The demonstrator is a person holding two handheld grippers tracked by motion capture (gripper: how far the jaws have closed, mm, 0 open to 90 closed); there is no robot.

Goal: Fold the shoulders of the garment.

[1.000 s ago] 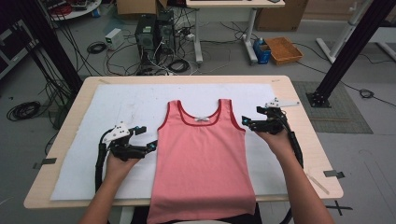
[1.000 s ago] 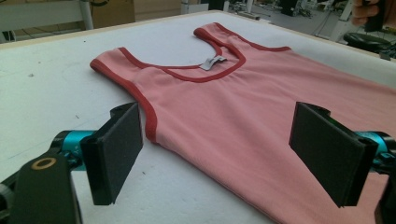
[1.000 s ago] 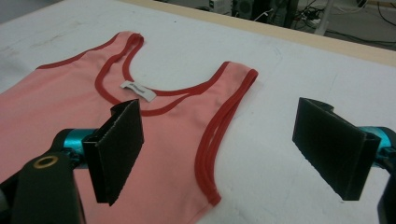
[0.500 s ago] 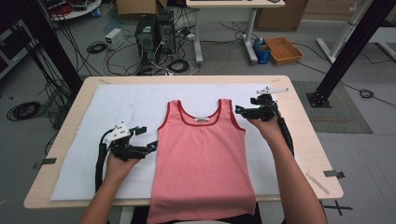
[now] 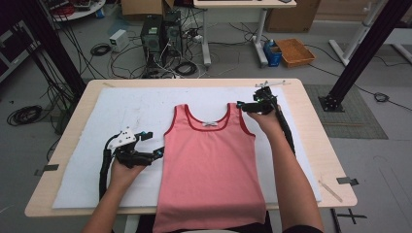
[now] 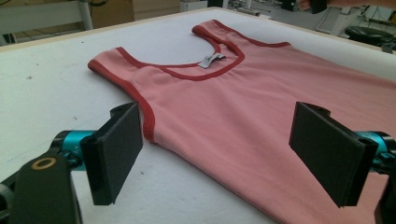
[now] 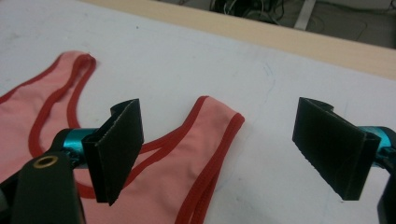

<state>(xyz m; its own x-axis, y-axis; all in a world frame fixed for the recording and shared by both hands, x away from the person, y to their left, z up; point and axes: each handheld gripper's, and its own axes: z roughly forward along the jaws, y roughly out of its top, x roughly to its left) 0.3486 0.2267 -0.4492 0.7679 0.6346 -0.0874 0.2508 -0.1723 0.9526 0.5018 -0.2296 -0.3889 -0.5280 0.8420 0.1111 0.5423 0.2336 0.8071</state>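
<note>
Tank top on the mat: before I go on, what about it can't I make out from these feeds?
- Hem of the tank top: in the high view it runs past the table's near edge and out of the picture's bottom.
- Neck label: too small in the high view; in the left gripper view any print is unreadable.
- Right shoulder strap: in the right gripper view one of the right gripper's fingers covers part of it.

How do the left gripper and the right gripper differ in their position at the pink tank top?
The left gripper lies at the side edge of the pink tank top, below the armhole, while the right gripper is farther up the table, at a shoulder strap. The left gripper's jaws straddle the hem-side edge; the right gripper's jaws frame the strap end. Both are open, and neither holds the cloth.
</note>
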